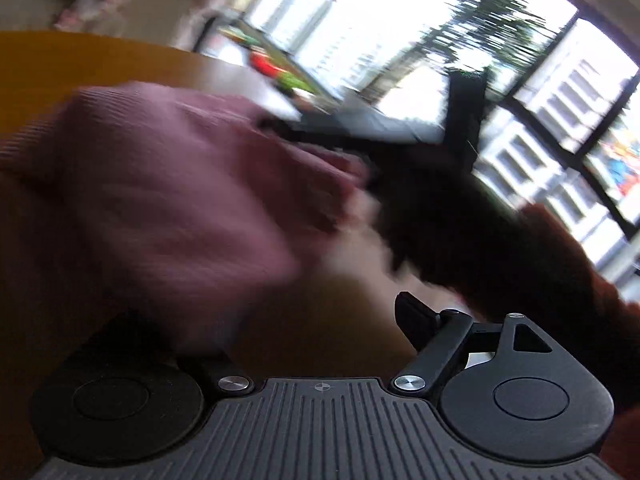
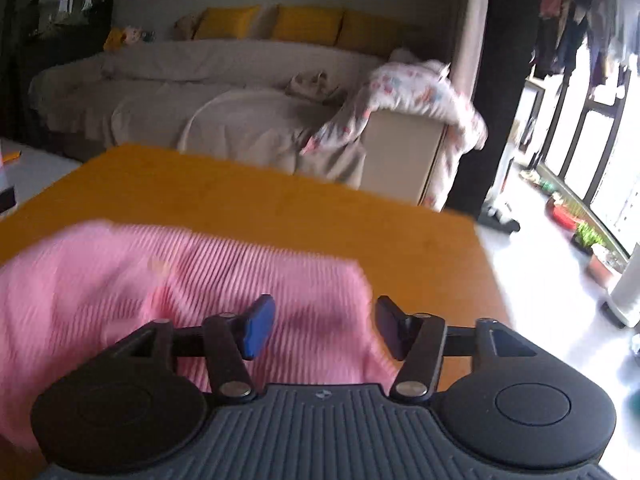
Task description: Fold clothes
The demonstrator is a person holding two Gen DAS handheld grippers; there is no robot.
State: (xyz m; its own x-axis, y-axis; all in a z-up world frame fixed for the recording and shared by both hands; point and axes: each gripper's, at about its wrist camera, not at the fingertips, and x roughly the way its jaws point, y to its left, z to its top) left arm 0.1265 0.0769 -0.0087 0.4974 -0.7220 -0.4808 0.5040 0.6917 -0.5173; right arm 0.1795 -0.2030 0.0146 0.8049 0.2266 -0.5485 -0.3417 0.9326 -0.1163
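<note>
Item one: pink ribbed knit garment [image 2: 180, 280], lying rumpled on the orange-yellow tabletop [image 2: 280, 200], spread over its near left part; its right edge falls between the fingers of the right gripper [image 2: 320, 326].

Item two: right gripper, black, with one blue-faced pad [image 2: 260, 326] and one dark pad [image 2: 390, 326]. Fingers spread apart, nothing pinched; the blue pad sits over the cloth, the dark pad just beside the cloth's edge.

Item three: left gripper [image 1: 320, 332], black. Only its right finger [image 1: 416, 328] shows plainly; the left one is buried under a raised, heavily blurred bunch of the same pink garment [image 1: 160, 184]. Whether this gripper is clenched on the cloth or released cannot be told.

Item four: a dark blurred shape with a rust-brown sleeve [image 1: 560, 256], seen from the left wrist beyond the cloth; too smeared to identify further.

Item five, background: pale covered sofa [image 2: 200, 92] with mustard-yellow cushions [image 2: 308, 24], a floral-print cloth [image 2: 420, 92] draped over its near armrest, tall dark-framed windows [image 1: 520, 80], small potted plants [image 2: 588, 236] on the floor by the glass.
</note>
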